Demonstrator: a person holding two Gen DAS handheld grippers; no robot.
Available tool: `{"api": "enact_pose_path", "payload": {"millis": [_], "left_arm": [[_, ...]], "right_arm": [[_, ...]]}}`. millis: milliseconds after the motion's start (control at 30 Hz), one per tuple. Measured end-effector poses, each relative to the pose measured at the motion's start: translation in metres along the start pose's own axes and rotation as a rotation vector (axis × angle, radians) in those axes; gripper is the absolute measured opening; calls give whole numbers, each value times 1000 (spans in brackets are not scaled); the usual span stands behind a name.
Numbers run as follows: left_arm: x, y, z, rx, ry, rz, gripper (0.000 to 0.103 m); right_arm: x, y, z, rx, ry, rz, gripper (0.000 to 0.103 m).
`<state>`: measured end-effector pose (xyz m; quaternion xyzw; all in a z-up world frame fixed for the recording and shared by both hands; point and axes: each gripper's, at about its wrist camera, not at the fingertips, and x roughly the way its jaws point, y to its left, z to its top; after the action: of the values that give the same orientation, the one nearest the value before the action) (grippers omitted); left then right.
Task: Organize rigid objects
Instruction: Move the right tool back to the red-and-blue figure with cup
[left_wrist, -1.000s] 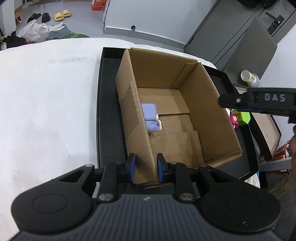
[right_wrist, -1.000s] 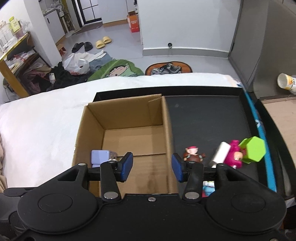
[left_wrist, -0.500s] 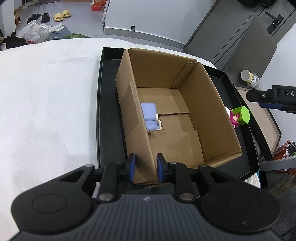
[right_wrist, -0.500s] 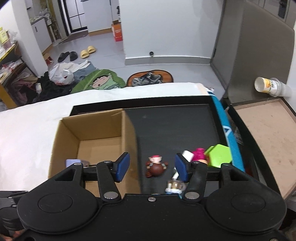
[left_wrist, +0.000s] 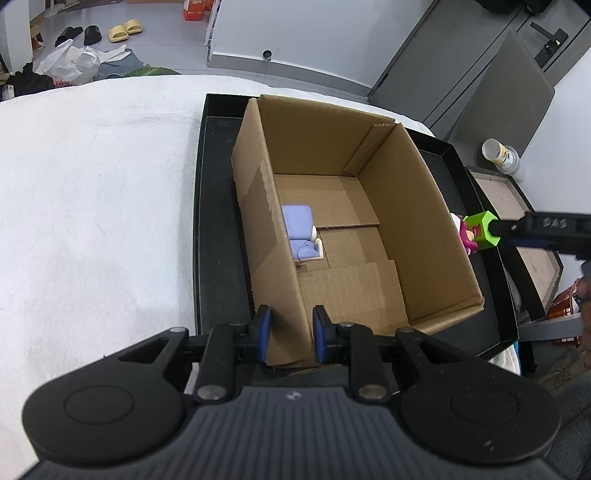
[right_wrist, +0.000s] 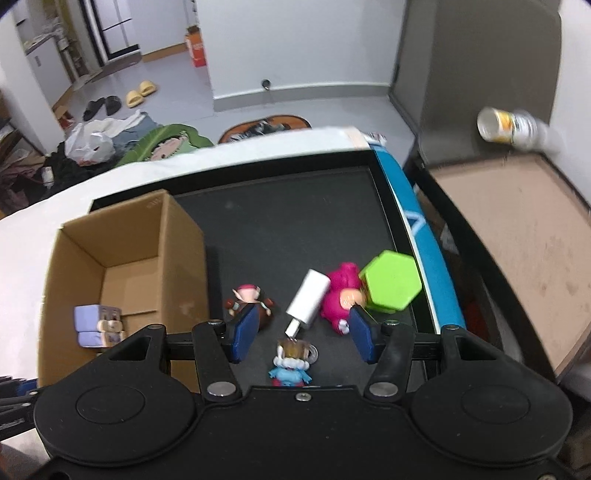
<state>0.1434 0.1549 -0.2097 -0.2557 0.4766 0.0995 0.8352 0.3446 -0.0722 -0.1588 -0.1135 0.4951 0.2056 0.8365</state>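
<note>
The left gripper (left_wrist: 289, 338) is pointing steeply downward, its jaws clenching the near wall of the cardboard box (left_wrist: 436, 225), one blue pad on each face of the cardboard. The right gripper (right_wrist: 301, 334) is likewise tilting downward over the black tray (right_wrist: 295, 221); its jaws are standing apart, having just been widening, and are gripping nothing, with the toys lying on the tray beneath and between them.

The box is sitting open-topped in the tray's left part, and the tray is resting on a white cloth-covered worktop (left_wrist: 92, 203). Inside the box, against its left wall, a lavender block figure (left_wrist: 300, 236) is lying on the floor flaps.

On the bare tray to the right of the box, five small things are clustering near one another: a brown figurine (right_wrist: 251, 304) with a pink cap, a white cylinder (right_wrist: 308, 299) lying tilted, a magenta bear figure (right_wrist: 341, 301), a green hexagonal block (right_wrist: 390, 286) touching the bear, and a blue figurine (right_wrist: 291, 362) nearest the camera. In the left wrist view, the green block and the bear are showing just past the box's right wall, with the right gripper's black finger reaching beside them.
</note>
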Motion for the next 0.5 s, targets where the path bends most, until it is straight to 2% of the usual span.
{"api": "enact_pose_path", "payload": {"millis": [500], "left_arm": [[2, -2, -1, 0, 6, 17, 22]], "right_arm": [[34, -16, -11, 104, 87, 24, 54]]}}
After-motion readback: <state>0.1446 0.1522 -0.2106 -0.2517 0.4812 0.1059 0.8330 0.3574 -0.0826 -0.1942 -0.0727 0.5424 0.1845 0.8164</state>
